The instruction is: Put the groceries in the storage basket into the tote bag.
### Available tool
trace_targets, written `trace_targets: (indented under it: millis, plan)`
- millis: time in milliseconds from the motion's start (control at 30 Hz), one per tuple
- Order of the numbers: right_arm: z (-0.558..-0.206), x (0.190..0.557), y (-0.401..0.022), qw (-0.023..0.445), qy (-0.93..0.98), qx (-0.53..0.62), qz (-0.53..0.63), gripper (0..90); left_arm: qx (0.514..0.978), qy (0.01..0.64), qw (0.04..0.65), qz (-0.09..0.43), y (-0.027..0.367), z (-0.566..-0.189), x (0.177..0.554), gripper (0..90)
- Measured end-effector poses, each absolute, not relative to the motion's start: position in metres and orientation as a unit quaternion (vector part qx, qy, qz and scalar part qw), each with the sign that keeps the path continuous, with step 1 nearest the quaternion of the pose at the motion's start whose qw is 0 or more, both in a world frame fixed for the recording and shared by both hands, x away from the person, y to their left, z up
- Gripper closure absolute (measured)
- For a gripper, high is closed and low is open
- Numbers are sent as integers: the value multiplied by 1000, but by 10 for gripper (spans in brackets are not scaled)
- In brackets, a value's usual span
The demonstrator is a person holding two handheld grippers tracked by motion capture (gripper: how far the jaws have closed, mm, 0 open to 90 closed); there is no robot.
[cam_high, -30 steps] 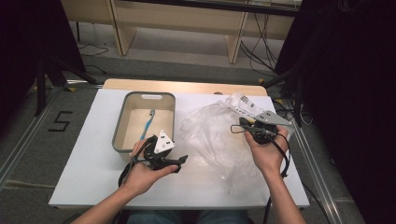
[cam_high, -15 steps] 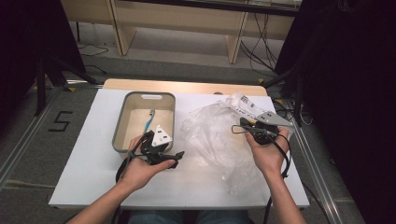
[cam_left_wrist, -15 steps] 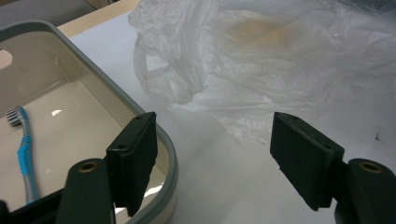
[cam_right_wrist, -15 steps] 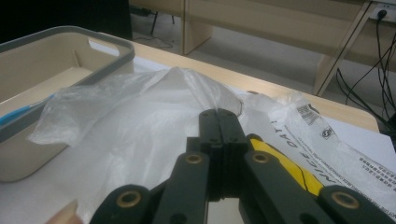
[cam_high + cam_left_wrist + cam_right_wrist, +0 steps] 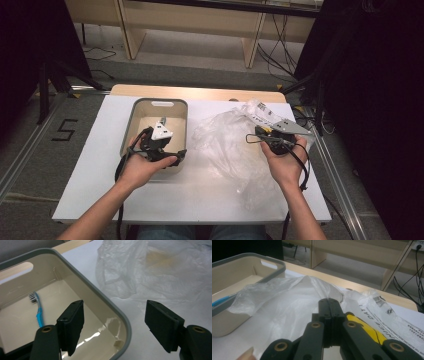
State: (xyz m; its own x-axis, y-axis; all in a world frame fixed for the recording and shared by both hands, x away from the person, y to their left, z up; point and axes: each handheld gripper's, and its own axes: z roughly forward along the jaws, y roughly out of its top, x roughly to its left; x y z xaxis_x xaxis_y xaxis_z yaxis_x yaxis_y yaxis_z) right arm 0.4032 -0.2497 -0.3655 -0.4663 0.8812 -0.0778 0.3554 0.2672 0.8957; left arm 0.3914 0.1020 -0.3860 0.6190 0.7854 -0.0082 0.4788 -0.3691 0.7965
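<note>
My left gripper [image 5: 165, 147] [image 5: 113, 307] hangs open over the near right corner of the grey-rimmed beige tray [image 5: 131, 120] [image 5: 100, 293], with nothing between its jaws. A blue toothbrush [image 5: 38, 312] lies on the tray floor ahead of it. To the right of the tray, a crumpled clear plastic bag [image 5: 225, 145] [image 5: 162, 270] [image 5: 287, 307] is spread on the white table. My right gripper [image 5: 259, 134] [image 5: 329, 302] rests at the bag's right edge, jaws shut flush together. Whether any film is pinched between them cannot be made out.
A printed plastic packet [image 5: 260, 111] [image 5: 392, 312] lies behind the right gripper, and something yellow [image 5: 364, 327] lies beside its jaws. The white table [image 5: 90, 165] ends in a wooden strip at the back. Wooden shelving and cables stand beyond it.
The left hand has carried its open gripper away from the person and slightly up, from the table beside the tray to over the tray's corner. The right gripper has kept still.
</note>
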Motion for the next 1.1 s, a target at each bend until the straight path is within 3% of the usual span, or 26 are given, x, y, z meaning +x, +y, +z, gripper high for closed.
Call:
trace_targets:
  millis: [500, 1100]
  plan:
    - [-367, 403, -249, 297, 738, 420, 437, 900, 803, 459, 325, 195, 118, -389, 454, 325]
    - [-368, 403, -250, 297, 738, 421, 436, 900, 794, 535, 243, 155, 129, -436, 523, 395]
